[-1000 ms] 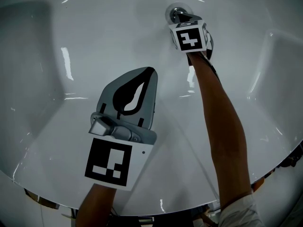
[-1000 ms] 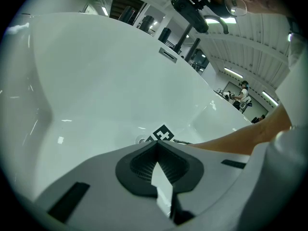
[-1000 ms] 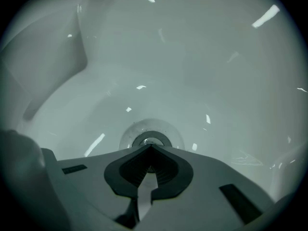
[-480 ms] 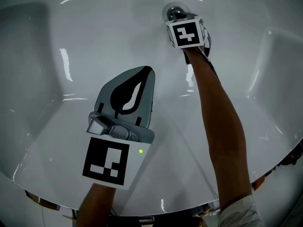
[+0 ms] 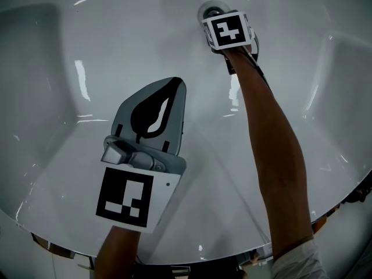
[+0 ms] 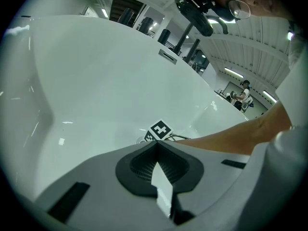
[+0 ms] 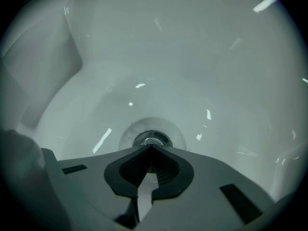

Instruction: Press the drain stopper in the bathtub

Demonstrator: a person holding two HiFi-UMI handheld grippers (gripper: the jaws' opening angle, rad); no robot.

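Drain stopper [image 7: 152, 139] is being half covered by the right gripper [image 7: 151, 148], whose fingers [image 7: 211, 177] are being pressed together right at it, at the low point of the white bathtub [image 5: 87, 51]; contact cannot be told. From the head view it is being mostly hidden by the marker cube [image 5: 228, 31]. The left gripper [image 6: 155, 143] is being held well apart, fingers together on nothing. Beyond the rim, a strip-lit ceiling [image 6: 250, 57] is being shown.
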